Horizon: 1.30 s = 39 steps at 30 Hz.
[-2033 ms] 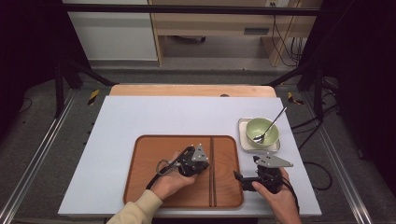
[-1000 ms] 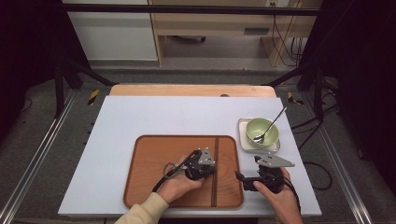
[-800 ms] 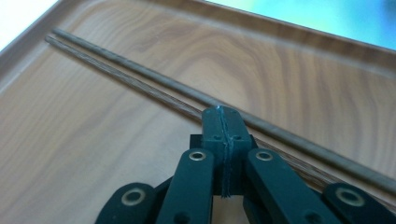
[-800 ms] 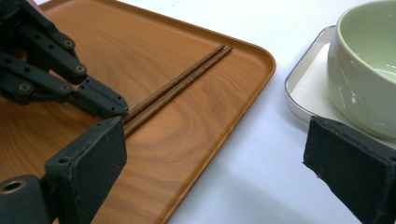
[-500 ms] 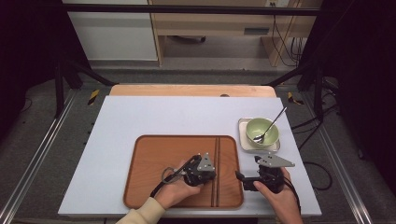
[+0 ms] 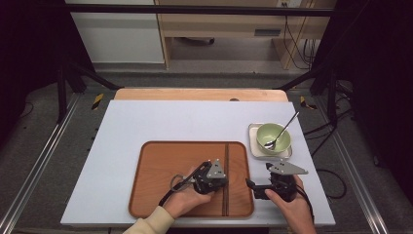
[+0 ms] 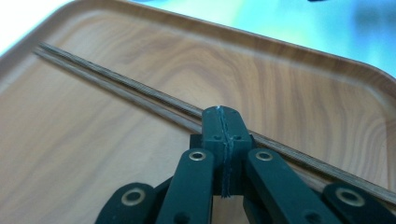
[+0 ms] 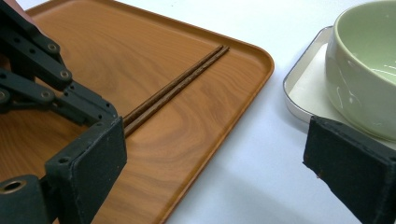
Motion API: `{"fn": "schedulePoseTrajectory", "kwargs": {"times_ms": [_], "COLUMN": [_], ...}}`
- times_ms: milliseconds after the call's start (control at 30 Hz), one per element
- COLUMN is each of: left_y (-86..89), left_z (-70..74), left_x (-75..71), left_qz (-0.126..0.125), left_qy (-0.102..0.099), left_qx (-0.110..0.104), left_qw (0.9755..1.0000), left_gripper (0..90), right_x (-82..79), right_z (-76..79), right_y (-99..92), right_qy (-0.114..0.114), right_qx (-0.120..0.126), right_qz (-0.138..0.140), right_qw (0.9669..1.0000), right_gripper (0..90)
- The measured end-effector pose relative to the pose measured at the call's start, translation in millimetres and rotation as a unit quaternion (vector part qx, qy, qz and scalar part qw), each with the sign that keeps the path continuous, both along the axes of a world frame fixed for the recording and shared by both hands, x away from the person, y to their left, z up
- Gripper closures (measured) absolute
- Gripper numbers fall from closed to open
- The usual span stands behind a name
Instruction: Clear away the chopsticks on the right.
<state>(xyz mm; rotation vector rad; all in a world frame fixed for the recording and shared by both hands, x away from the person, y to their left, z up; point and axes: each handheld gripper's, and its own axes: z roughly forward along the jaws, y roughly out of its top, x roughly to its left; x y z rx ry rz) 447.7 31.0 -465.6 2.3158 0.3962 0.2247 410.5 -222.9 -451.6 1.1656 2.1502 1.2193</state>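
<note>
A pair of dark wooden chopsticks [image 6: 226, 170] lies side by side along the right part of a brown wooden tray [image 6: 160, 170]. My left gripper [image 6: 224, 179] rests low over the tray, pointing right at the chopsticks. In the left gripper view the left gripper [image 7: 223, 115] is shut, pads pressed together with nothing between them, its tip right against the chopsticks [image 7: 116, 86]. My right gripper [image 6: 253, 189] sits on the white table just right of the tray, pointing left. The right gripper [image 8: 219, 168] stands wide open and holds nothing; beyond it lie the chopsticks [image 8: 177, 88].
A pale green bowl [image 6: 272, 136] with a metal spoon [image 6: 283, 129] leaning in it stands on a small white dish [image 6: 254, 146] at the right, close behind the right gripper. The bowl [image 8: 369, 70] is near the right jaw. A white mat [image 6: 146, 122] covers the table.
My left gripper has slid a little to the right and toward the near edge of the tray, up to the chopsticks. The right gripper has kept still.
</note>
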Motion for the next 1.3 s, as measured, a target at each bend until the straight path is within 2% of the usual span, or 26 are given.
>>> {"fn": "schedulePoseTrajectory", "kwargs": {"times_ms": [233,333,467,600,767,867,900,1067,1167,1267,1300], "left_y": [17.9,28.9,44.2,61.1,83.6,97.9,102.6,126.0,137.7,152.1,157.1], "left_z": [5.7,8.6,13.2,19.3,23.2,24.0,24.2,26.2,29.5,33.4,34.8], "left_x": [6.3,9.0,10.5,11.1,12.6,15.6,16.8,19.2,19.0,18.1,18.2], "left_qz": [0.02,0.031,0.052,0.069,0.101,0.119,0.126,0.151,0.153,0.162,0.164], "left_qy": [-0.022,-0.033,-0.054,-0.071,-0.085,-0.086,-0.087,-0.092,-0.098,-0.106,-0.108], "left_qx": [-0.026,-0.035,-0.064,-0.078,-0.086,-0.089,-0.09,-0.109,-0.106,-0.112,-0.11], "left_qw": [0.9992,0.9984,0.9951,0.992,0.9875,0.9851,0.9841,0.9782,0.9777,0.9747,0.9743], "left_gripper": [89.6,83.9,72.4,60.0,42.0,32.9,31.0,23.4,20.1,17.9,17.3], "right_x": [-0.1,-0.4,0.1,-0.4,-0.5,-0.6,-0.5,0.7,0.7,1.2,1.5], "right_z": [0.4,0.8,0.9,1.6,2.6,4.0,4.6,9.0,10.5,10.8,10.7], "right_y": [-0.5,-0.5,-1.2,-1.6,-2.2,-1.7,-1.5,-0.4,-2.0,-5.1,-6.2], "right_qy": [-0.001,-0.001,-0.007,-0.007,-0.011,-0.005,-0.001,-0.012,-0.015,-0.022,-0.022], "right_qx": [0.0,0.001,-0.001,0.0,-0.004,-0.005,-0.006,-0.013,-0.007,-0.011,-0.01], "right_qz": [0.0,-0.002,-0.005,-0.008,-0.011,-0.017,-0.018,-0.025,-0.027,-0.038,-0.042], "right_qw": [1.0,1.0,1.0,0.9999,0.9999,0.9998,0.9998,0.9995,0.9995,0.999,0.9988], "right_gripper": [6.4,6.4,6.4,6.3,6.5,8.8,9.9,11.6,12.7,14.2,14.4]}}
